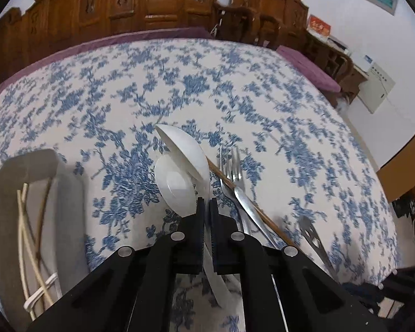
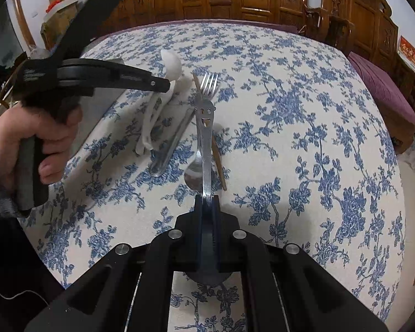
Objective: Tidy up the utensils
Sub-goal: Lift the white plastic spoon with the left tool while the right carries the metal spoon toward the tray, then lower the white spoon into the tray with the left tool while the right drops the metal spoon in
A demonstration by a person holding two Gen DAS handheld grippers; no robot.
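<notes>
My left gripper is shut on a white ceramic spoon and holds it above the floral tablecloth; a second white spoon sits against it. In the right wrist view the left gripper holds these white spoons. My right gripper is shut on a steel utensil with a smiley-face cutout, pointing away; it also shows in the left wrist view. A steel fork, a steel spoon and a wooden chopstick lie on the cloth.
A grey tray at the left holds several chopsticks. The table is covered by a blue floral cloth. Carved wooden chairs stand behind it, a purple cushion to the right.
</notes>
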